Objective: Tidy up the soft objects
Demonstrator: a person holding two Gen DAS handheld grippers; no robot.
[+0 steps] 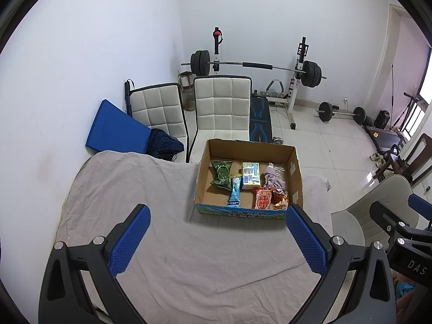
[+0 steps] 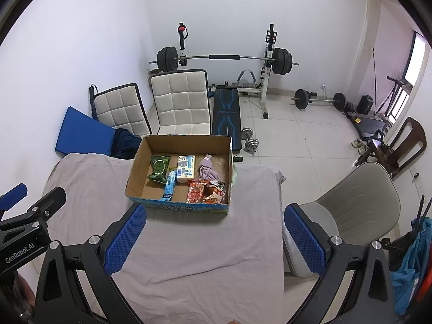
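An open cardboard box [image 1: 295, 172] [image 2: 135, 171] stands at the far side of a table draped in a grey cloth [image 1: 151, 194] [image 2: 205, 253]. Inside lie a green packet [image 1: 222, 174] [image 2: 158, 168], a light blue packet [image 1: 235, 191] [image 2: 169, 185], a white and blue pack [image 1: 250, 175] [image 2: 186, 168], a lilac cloth [image 1: 271, 178] [image 2: 207, 171] and red snack packets [image 1: 263, 197] [image 2: 195, 192]. My left gripper [image 1: 217, 217] hovers open just short of the box's near wall. My right gripper [image 2: 214, 216] is open too, at the box's near right corner. Neither holds anything.
Two white padded chairs [image 1: 221, 105] [image 2: 179, 100] and a blue mat [image 1: 114, 129] stand behind the table. A barbell rack [image 1: 256, 66] and weight bench [image 2: 225, 113] fill the back of the room. A beige chair [image 2: 356, 205] sits right of the table.
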